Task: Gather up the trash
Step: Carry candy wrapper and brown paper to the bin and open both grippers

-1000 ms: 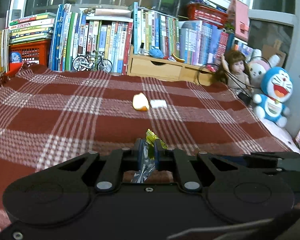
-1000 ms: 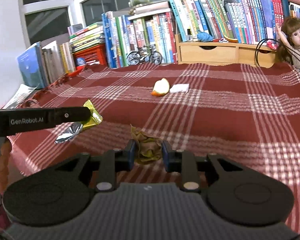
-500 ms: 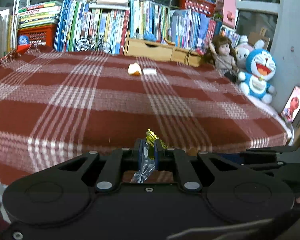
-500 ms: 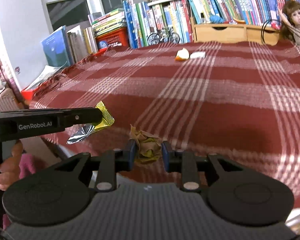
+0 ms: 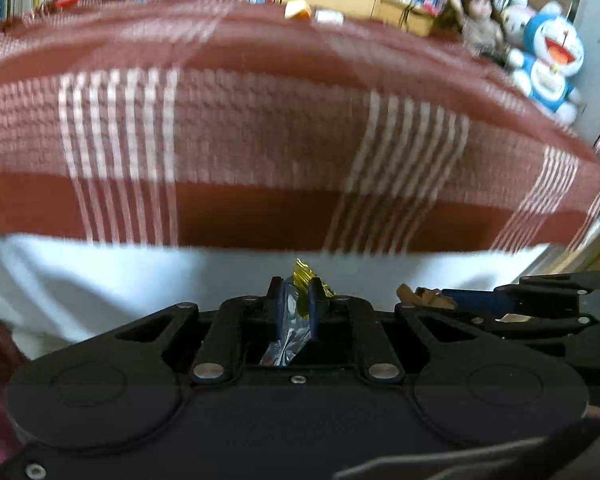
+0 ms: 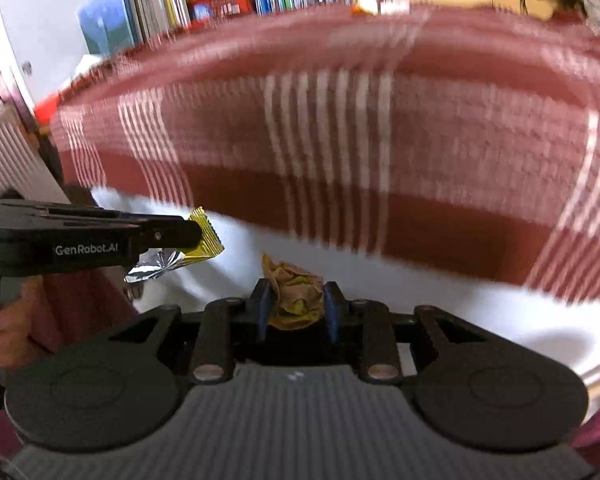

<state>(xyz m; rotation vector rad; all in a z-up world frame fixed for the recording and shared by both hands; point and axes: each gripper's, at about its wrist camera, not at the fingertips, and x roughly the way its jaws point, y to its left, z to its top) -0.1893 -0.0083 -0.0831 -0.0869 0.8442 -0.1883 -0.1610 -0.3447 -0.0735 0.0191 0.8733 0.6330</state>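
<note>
**Both loads gripped, off the near edge of the bed**

I'm clamping a gold-and-silver foil wrapper (image 5: 296, 312) in my left gripper (image 5: 297, 300), jaws nearly closed on it, gold end poking forward past the tips, silver end trailing back toward the body. My right gripper (image 6: 296, 300) is pinching a crumpled brown paper wad (image 6: 296, 296) that's filling the gap between the pads. Both are pointing steeply down, past the near edge of the plaid blanket (image 5: 260, 120), over the white side below it. The two are riding side by side, left one just beside the right, wrapper's long axis running along the left fingers. No bin showing in either view, so I'm judging the drop spot is lying below and near me, can't tell which side. More trash sitting near the far edge: an orange peel piece (image 5: 298, 10) and a white scrap (image 5: 329, 17), touching or nearly so, well apart from both grippers
</note>
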